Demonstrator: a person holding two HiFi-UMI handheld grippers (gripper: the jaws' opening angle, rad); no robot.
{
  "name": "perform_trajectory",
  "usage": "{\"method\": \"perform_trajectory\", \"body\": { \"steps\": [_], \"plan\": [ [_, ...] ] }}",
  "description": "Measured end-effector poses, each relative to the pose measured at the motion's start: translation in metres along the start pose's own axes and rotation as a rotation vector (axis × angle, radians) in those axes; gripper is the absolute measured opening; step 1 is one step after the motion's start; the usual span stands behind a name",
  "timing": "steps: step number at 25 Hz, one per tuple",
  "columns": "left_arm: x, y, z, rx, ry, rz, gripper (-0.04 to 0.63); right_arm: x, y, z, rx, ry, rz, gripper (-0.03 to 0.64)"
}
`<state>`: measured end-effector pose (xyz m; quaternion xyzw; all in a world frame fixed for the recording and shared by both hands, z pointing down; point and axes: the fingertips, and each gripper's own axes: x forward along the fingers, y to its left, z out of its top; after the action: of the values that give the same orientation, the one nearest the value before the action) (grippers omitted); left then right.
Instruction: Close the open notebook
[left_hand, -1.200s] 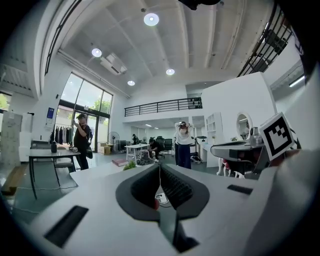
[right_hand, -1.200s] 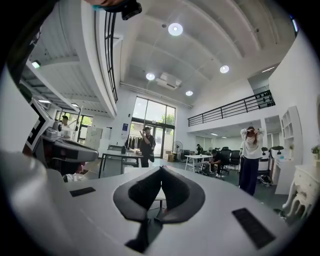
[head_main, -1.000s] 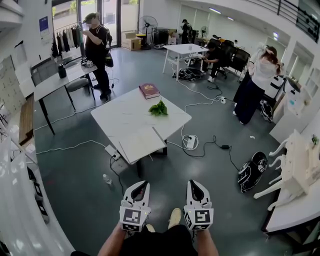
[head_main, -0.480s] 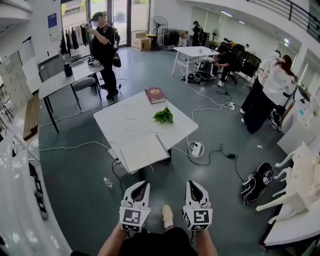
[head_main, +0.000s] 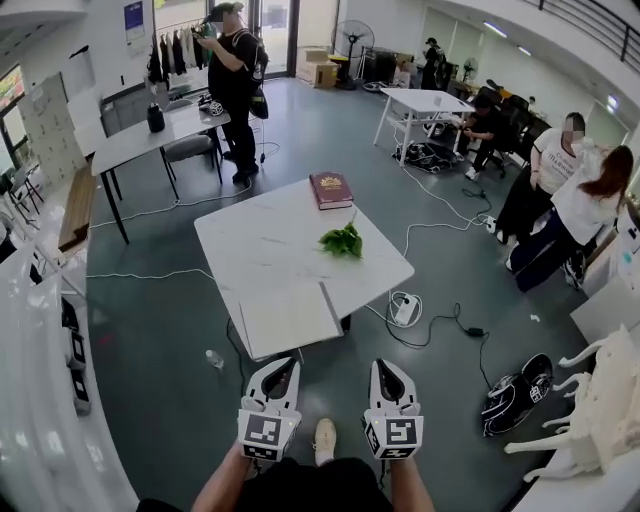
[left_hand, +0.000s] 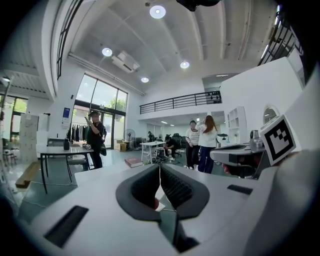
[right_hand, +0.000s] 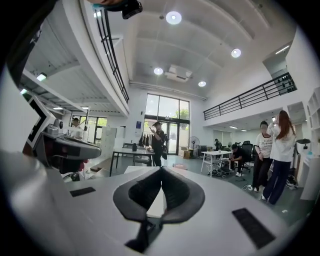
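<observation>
Left gripper (head_main: 281, 366) and right gripper (head_main: 385, 366) sit low in the head view, fingers closed and empty, well short of the white desk (head_main: 250, 235). Open notebook (head_main: 288, 318) lies flat at the desk's near edge.

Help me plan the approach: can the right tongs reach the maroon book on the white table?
Probably not yet: the right tongs hang short of the white table, and the maroon book lies at its far end, past the green leaves.
</observation>
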<state>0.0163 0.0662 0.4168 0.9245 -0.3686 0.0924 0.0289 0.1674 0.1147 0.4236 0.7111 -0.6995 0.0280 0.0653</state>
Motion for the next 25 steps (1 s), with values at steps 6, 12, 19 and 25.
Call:
{"method": "perform_trajectory", "body": {
  "steps": [6,12,19,25],
  "plan": [
    [0.038,0.006,-0.007,-0.016,0.036,0.049,0.025,0.043,-0.021,-0.01,0.009,0.029,0.06,0.017],
    [0.069,0.014,-0.018,-0.031,0.077,0.092,0.025,0.081,-0.033,-0.027,0.029,0.057,0.117,0.017],
    [0.105,0.028,-0.041,-0.071,0.13,0.143,0.025,0.128,-0.042,-0.053,0.042,0.112,0.19,0.017],
    [0.129,0.044,-0.072,-0.109,0.183,0.185,0.025,0.168,-0.043,-0.084,0.044,0.172,0.24,0.017]
  ]
}}
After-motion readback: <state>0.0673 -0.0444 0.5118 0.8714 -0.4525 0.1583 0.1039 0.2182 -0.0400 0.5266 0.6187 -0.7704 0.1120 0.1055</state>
